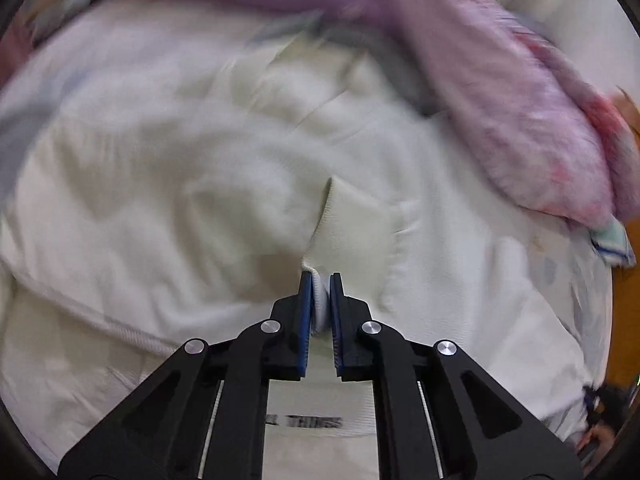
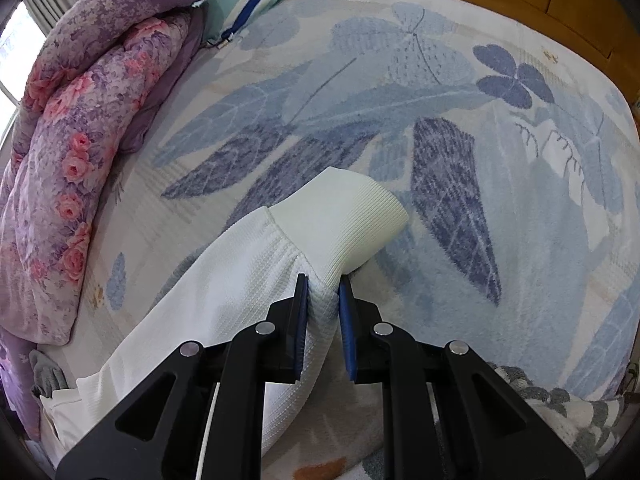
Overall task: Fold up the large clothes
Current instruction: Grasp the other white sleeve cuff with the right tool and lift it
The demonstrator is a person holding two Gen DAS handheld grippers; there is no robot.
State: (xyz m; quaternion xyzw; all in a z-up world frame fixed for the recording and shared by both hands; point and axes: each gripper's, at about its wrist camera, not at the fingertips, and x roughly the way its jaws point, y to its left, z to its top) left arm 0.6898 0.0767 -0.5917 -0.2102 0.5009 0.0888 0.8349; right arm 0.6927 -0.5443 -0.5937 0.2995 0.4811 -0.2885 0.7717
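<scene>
Left claw (image 1: 319,280) is clenched on a ribbed cuff (image 1: 352,220) of the white top (image 1: 160,184), which lies spread on the bed (image 2: 400,100). Right claw (image 2: 323,282) grasps a sleeve (image 2: 248,280) just behind its cuff. Soft, light knit, likely floppy; cuffs and hems seem the firmest holds. Blurred print reads roughly "THINGS" (image 1: 316,423).

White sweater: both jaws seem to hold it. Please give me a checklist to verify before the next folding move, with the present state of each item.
1. Right gripper shut on the sleeve near its cuff: ok.
2. Left gripper shut on a ribbed edge of the white sweater: ok.
3. Bed cover ahead of the sleeve free of objects: ok.
4. Purple quilt apart from the sleeve: ok.
5. Sweater body lying flat: cannot tell, left view blurred.
</scene>
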